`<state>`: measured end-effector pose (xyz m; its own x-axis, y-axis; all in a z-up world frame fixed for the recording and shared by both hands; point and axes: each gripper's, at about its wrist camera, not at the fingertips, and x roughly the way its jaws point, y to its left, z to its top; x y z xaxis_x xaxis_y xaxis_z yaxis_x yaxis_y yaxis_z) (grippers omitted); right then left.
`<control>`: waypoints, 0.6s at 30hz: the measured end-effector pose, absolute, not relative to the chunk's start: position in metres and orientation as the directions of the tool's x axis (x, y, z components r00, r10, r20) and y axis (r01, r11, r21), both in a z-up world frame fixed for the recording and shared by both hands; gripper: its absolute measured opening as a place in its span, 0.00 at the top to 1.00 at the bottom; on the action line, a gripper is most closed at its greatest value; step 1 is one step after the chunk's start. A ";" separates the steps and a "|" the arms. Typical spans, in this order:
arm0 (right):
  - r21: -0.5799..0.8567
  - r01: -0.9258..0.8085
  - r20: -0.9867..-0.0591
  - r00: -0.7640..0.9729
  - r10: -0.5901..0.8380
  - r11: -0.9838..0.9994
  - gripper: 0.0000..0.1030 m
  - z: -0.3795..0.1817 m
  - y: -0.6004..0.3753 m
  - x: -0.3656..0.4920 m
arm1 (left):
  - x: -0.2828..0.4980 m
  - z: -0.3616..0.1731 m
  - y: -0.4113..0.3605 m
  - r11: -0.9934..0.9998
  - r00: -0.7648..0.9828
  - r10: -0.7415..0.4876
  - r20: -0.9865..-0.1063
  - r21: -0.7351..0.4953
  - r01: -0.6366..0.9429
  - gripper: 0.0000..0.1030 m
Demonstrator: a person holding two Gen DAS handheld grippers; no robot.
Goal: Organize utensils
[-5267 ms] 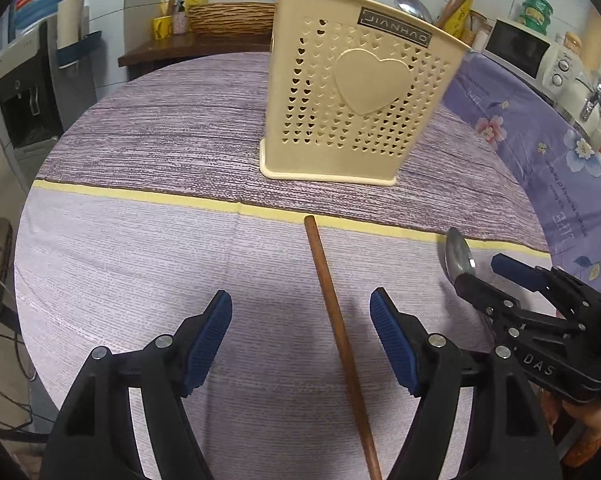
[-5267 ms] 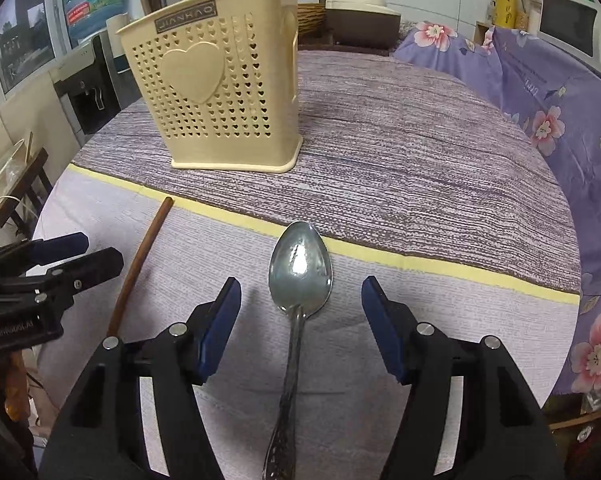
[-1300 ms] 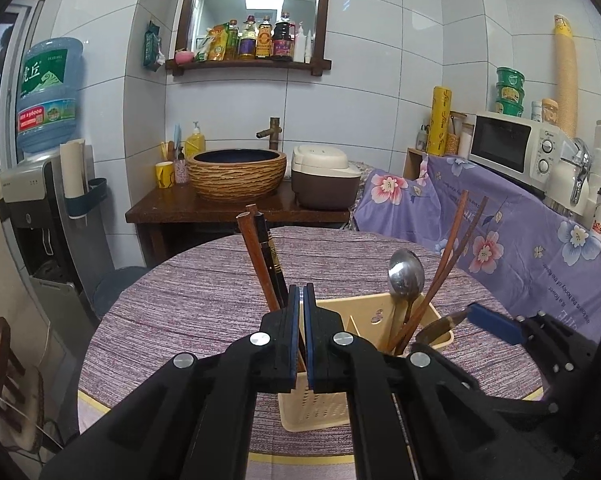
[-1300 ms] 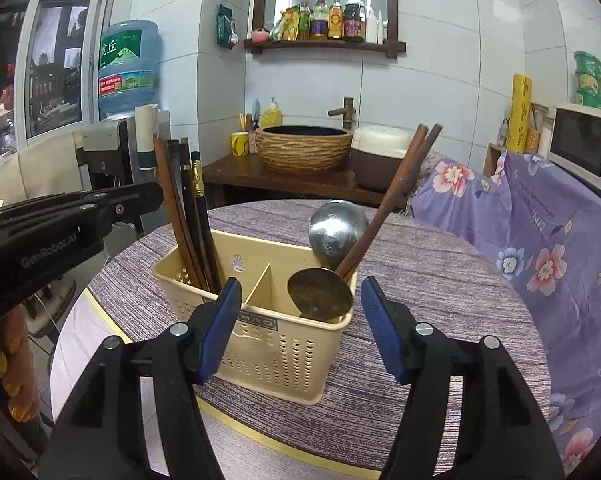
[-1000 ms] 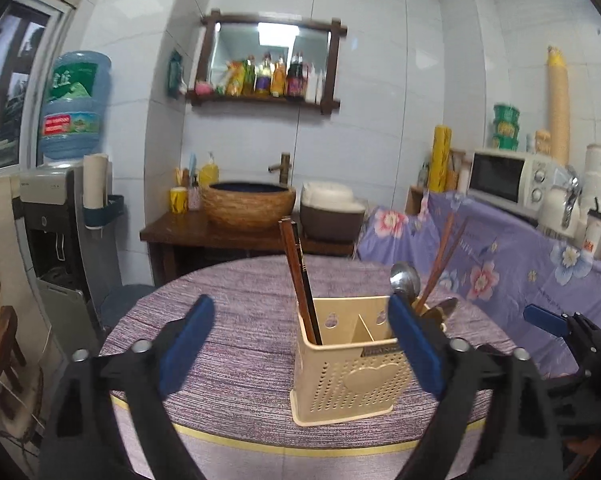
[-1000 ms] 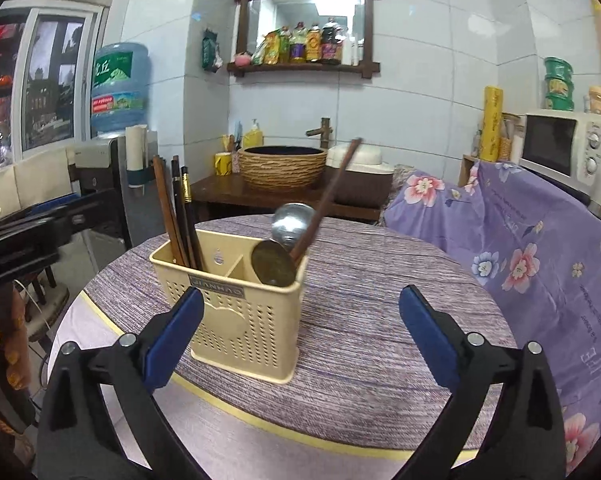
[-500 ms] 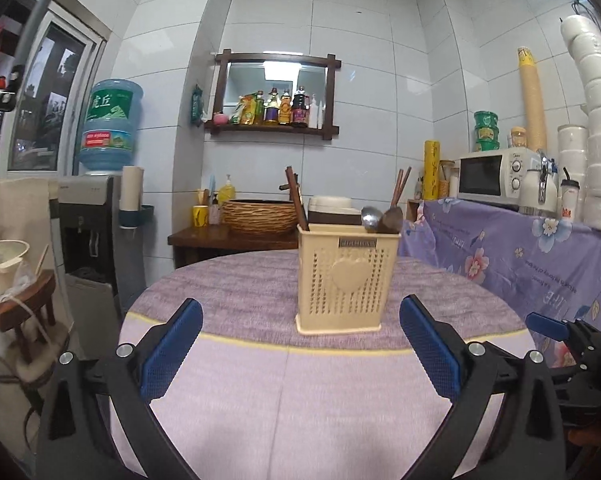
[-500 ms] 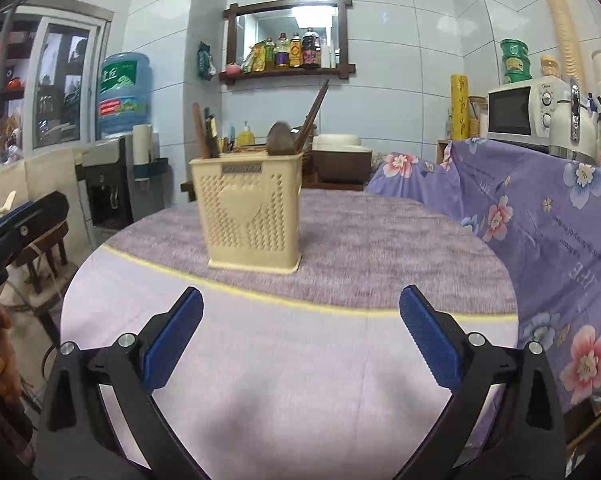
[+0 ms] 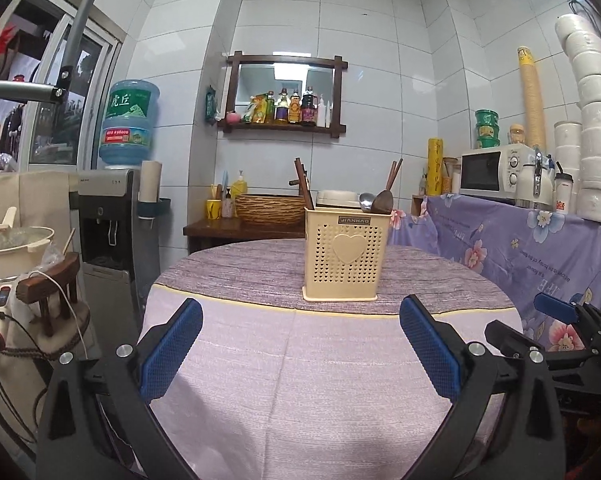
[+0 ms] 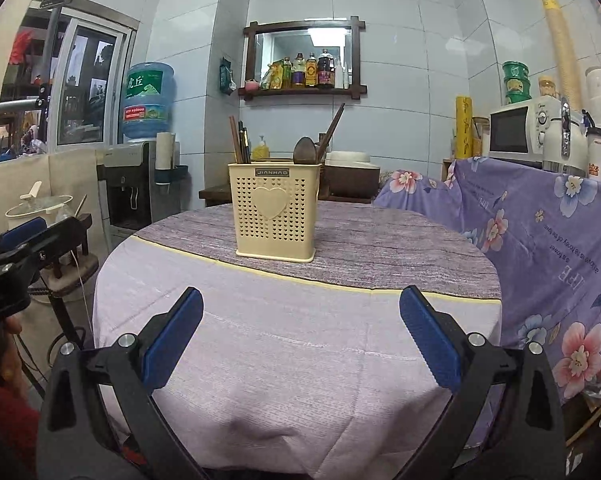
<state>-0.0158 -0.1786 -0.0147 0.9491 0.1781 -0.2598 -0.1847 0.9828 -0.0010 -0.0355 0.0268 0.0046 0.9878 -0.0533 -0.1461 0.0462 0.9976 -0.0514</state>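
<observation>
A cream perforated utensil holder (image 9: 346, 258) (image 10: 275, 216) with a heart on its front stands upright on the round table (image 9: 300, 368) (image 10: 300, 340). Brown chopsticks (image 9: 303, 185) (image 10: 239, 142) lean in its left compartment. Two spoons (image 9: 374, 202) (image 10: 302, 150) and more chopsticks stand in its right compartment. My left gripper (image 9: 298, 346) is wide open and empty, held back over the table's near edge. My right gripper (image 10: 299, 338) is equally wide open and empty, well short of the holder. The right gripper also shows at the right edge of the left wrist view.
A purple flowered cloth (image 10: 540, 220) covers the counter on the right, with a microwave (image 9: 490, 172) and a kettle on it. A water dispenser (image 9: 108, 220) and a wooden stool (image 9: 50, 292) with a pot stand on the left. A basket (image 9: 268, 208) sits on the side table behind.
Both grippers have pulled back and dropped lower, away from the holder. Earlier the left let go of a chopstick and the right of a spoon into the holder; both are wide open now.
</observation>
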 end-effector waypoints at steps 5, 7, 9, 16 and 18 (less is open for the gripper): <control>-0.003 -0.181 -0.253 0.952 0.174 0.983 0.06 -0.012 -0.179 -0.015 | -0.036 0.002 0.027 0.997 0.987 -0.062 -0.148 -0.060 0.053 0.05; -0.002 -0.182 -0.253 0.952 0.175 0.983 0.06 -0.012 -0.179 -0.015 | -0.036 0.001 0.027 0.997 0.988 -0.061 -0.145 -0.065 0.052 0.05; -0.002 -0.183 -0.254 0.951 0.177 0.983 0.06 -0.011 -0.178 -0.015 | -0.036 0.001 0.028 0.996 0.988 -0.061 -0.144 -0.068 0.051 0.05; 0.001 -0.183 -0.258 0.950 0.177 0.983 0.06 -0.012 -0.177 -0.012 | -0.038 -0.001 0.028 0.996 0.988 -0.064 -0.144 -0.072 0.054 0.05; 0.003 -0.182 -0.258 0.950 0.177 0.983 0.06 -0.011 -0.178 -0.013 | -0.038 -0.001 0.028 0.996 0.987 -0.066 -0.143 -0.075 0.056 0.05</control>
